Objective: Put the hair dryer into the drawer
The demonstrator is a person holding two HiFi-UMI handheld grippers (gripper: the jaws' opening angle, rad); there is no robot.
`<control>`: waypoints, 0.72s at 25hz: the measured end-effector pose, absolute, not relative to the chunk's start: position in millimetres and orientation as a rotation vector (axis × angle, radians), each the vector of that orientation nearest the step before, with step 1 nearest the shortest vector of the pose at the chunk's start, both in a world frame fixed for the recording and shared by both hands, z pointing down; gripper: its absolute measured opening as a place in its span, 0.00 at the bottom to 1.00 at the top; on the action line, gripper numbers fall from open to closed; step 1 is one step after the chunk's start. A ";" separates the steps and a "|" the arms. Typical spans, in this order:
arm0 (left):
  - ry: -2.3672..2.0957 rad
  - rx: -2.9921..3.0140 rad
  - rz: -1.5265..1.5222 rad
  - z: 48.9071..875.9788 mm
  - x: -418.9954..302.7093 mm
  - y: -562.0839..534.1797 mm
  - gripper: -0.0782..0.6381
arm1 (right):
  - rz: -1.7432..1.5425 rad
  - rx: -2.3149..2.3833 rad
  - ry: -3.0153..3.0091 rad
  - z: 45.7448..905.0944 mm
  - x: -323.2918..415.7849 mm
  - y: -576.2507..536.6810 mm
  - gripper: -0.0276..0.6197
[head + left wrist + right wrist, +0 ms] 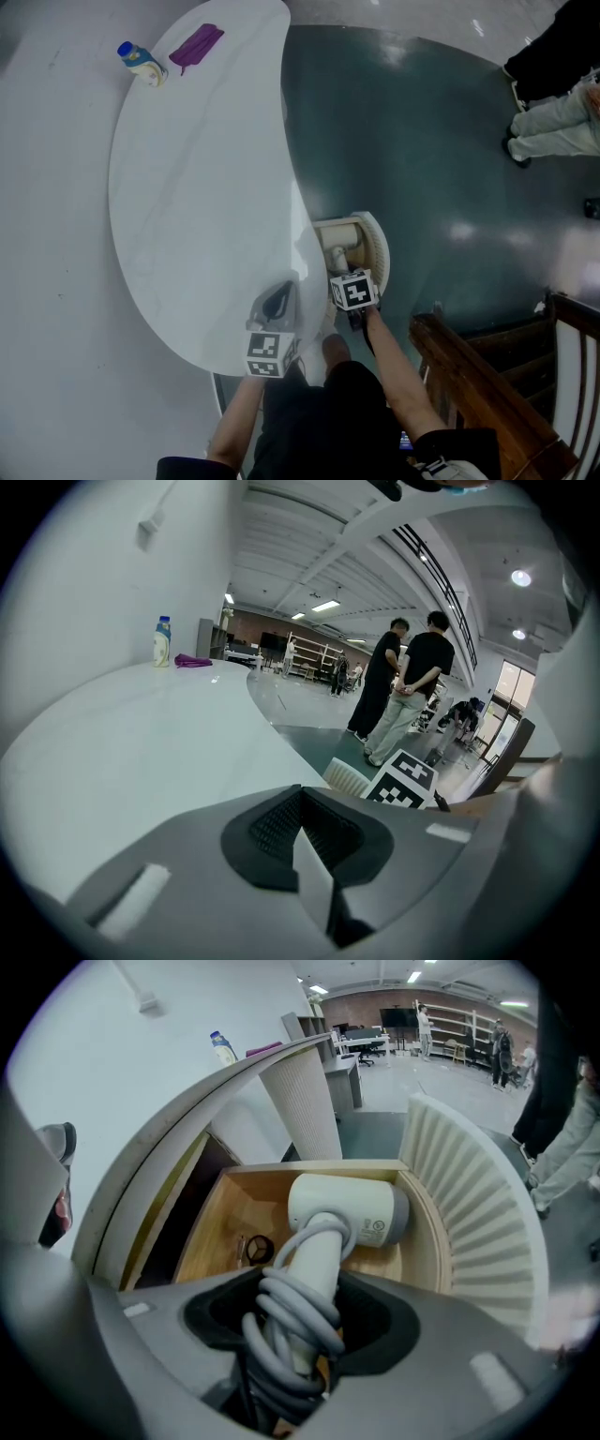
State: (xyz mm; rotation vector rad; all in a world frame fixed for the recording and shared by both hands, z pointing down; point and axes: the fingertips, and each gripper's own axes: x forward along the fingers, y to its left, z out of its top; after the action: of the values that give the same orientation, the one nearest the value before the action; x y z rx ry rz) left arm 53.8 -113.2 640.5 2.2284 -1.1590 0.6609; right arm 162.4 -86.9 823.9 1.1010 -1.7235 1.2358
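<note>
Far ahead of your left gripper [277,302], at the far end of the white table [206,187], a bottle [142,63] stands with a purple cloth [195,45] just to its right. The left gripper itself hangs over the near edge of the table, and its jaws are together with nothing between them [314,864].

Just to its right, your right gripper [345,272] sits beyond the table's edge. Its jaws are clamped on the handle of the hair dryer [342,1208], over the grey cord coiled around that handle. The dryer's white head lies straight ahead of the jaws, inside the walls of the open wooden drawer [234,1213]. Contact with the drawer floor cannot be confirmed. A small dark ring [255,1249] lies on the drawer floor, left of the handle. Two persons [403,691] stand on the dark floor, well off to the right.
</note>
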 end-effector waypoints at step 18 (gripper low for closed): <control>-1.157 2.222 0.685 651.8 56.7 -112.6 0.12 | 1.300 1.130 -1.678 848.4 167.0 -85.0 0.41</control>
State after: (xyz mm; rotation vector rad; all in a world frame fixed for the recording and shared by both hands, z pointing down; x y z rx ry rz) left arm 56.7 -112.6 651.8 2.2222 -1.1569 0.6853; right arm 167.0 -85.0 848.4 1.1301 -1.6780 1.3002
